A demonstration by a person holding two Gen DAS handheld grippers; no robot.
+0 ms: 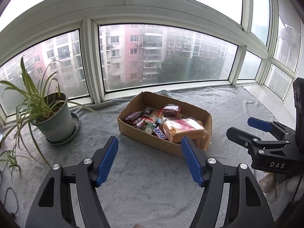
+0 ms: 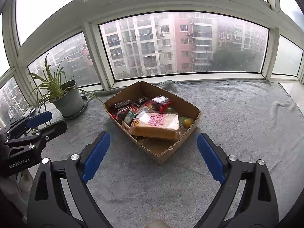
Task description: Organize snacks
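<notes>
A brown cardboard box (image 1: 206, 122) (image 2: 163, 153) sits on the grey towel and holds several snacks. A bagged bread loaf (image 1: 183, 130) (image 2: 157, 126) lies at its near end. A Snickers bar (image 1: 160, 133), dark chocolate bars (image 2: 122, 104) and a red-wrapped dark cake (image 1: 171, 110) (image 2: 160, 102) lie further in. A yellow round candy (image 2: 187, 122) sits in the right corner. My left gripper (image 1: 150, 157) is open and empty, just short of the box. My right gripper (image 2: 153, 155) is open and empty, in front of the box; it also shows in the left wrist view (image 1: 245, 128).
A potted spider plant (image 1: 55, 119) (image 2: 66, 98) stands on a saucer at the left. The grey towel (image 1: 144, 186) (image 2: 237, 114) covers the window ledge. Window frames (image 1: 91, 62) run behind the box. A white sill (image 1: 266, 96) lies at the far right.
</notes>
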